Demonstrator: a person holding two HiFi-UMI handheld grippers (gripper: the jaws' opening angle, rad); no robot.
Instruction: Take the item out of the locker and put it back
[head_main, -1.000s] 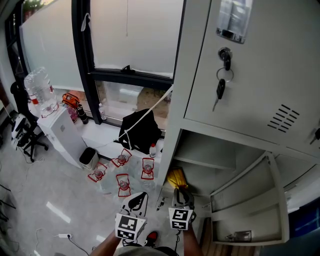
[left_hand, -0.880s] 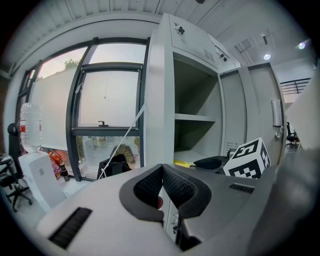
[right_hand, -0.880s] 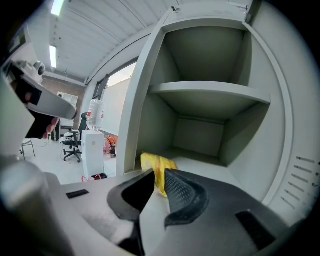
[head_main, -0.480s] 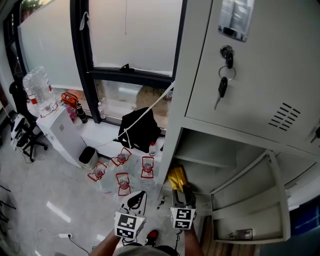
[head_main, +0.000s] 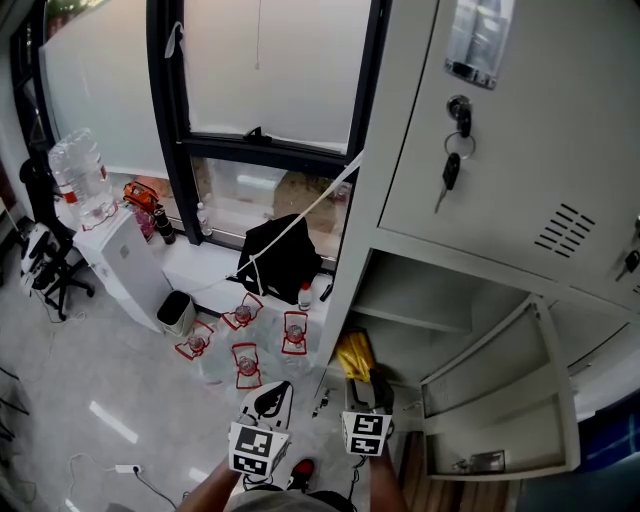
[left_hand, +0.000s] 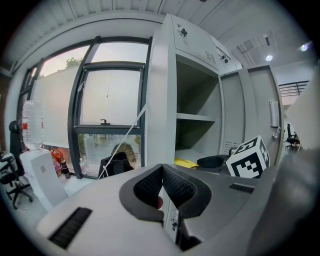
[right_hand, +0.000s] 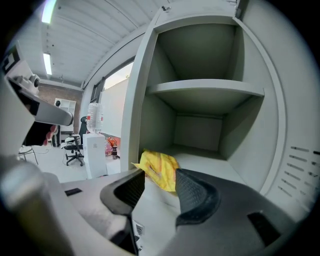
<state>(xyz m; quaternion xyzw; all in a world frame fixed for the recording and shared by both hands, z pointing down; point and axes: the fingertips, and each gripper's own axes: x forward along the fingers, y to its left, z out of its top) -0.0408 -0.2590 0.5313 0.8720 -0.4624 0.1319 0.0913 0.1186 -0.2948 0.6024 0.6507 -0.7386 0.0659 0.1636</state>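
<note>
A crumpled yellow packet (right_hand: 159, 170) lies at the front left of the open locker compartment (head_main: 420, 330), on its floor. My right gripper (right_hand: 161, 176) is open just in front of it. Its jaws have just been opening, and the packet's near end shows in the gap between them without the pads pressing on it. From the head view the packet (head_main: 353, 352) sits just beyond the right gripper (head_main: 378, 380). My left gripper (left_hand: 162, 168) is shut on nothing and hangs outside the locker, left of the right one (head_main: 272, 400).
The compartment's door (head_main: 500, 400) hangs open to the right. The door above it (head_main: 520, 150) is closed, with keys (head_main: 450, 170) in its lock. Several water bottles (head_main: 245, 355), a small bin (head_main: 177, 313), a water dispenser (head_main: 125, 260) and a black bag (head_main: 282, 262) stand to the left.
The right gripper's jaws have come apart and the yellow packet now lies free in front of them. The left gripper has kept still.
</note>
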